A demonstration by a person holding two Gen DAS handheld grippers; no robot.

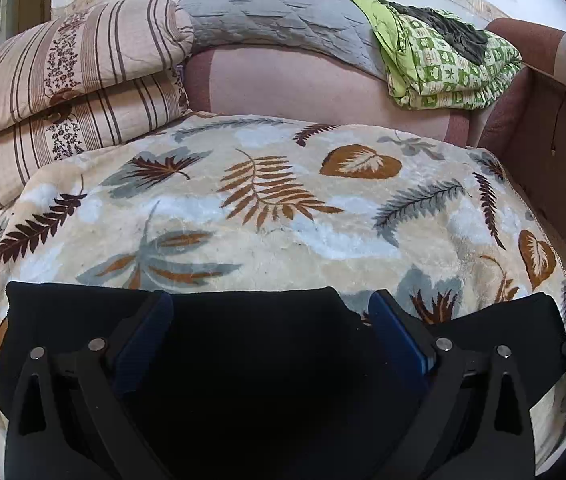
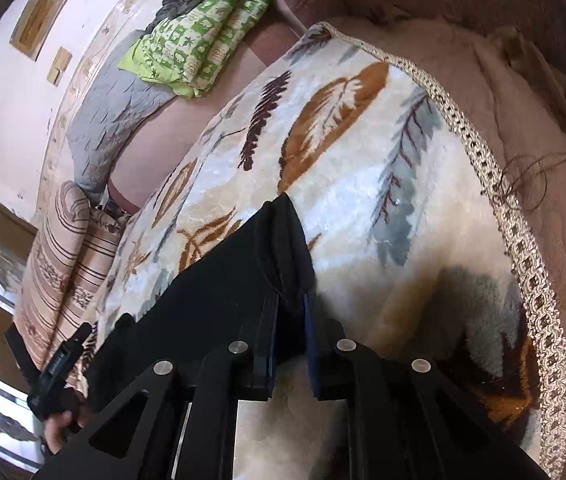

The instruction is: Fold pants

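Left wrist view: black fabric pants (image 1: 251, 320) lie flat on the cream plush leaf-print blanket (image 1: 283, 220) at its near edge. Left gripper (image 1: 271, 320) is spread wide, fingers either side of the cloth. Right wrist view: right gripper (image 2: 289, 320) is nearly closed, pinching a corner of the pants (image 2: 283, 248).

Matt black cloth pants (image 1: 251, 360), plush fleece leaf-print blanket (image 1: 283, 232) with woven braid trim (image 2: 523, 240), crinkled grey quilted cover (image 1: 275, 12), striped cotton pillows (image 1: 63, 80), matt black plastic left gripper (image 1: 271, 320) with shiny metal rivets, blue ribbed pads (image 1: 399, 336)
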